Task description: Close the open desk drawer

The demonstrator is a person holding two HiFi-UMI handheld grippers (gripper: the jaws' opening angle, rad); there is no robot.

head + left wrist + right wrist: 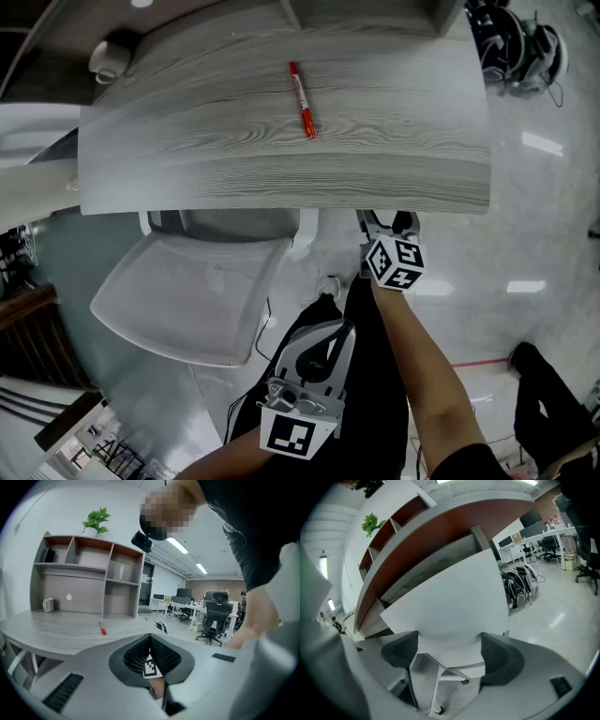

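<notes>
The white drawer front [450, 597] fills the right gripper view, hanging under the brown underside of the grey wood desk [281, 141]. My right gripper [450, 656] is open, its two dark pads [401, 653] wide apart, with the panel's lower edge between them. In the head view this right gripper [386, 223] sits at the desk's front edge, and the desk top hides the drawer. My left gripper [326, 330] hangs low near the person's legs, away from the desk. In its own view, the left gripper [150, 638] has its ribbed tips together on nothing.
A red marker [302, 99] lies on the desk top and a white mug [108, 60] stands at its far left. A white mesh chair [187, 291] is tucked under the desk left of my right gripper. A shelf unit [89, 578] with a plant stands at the back.
</notes>
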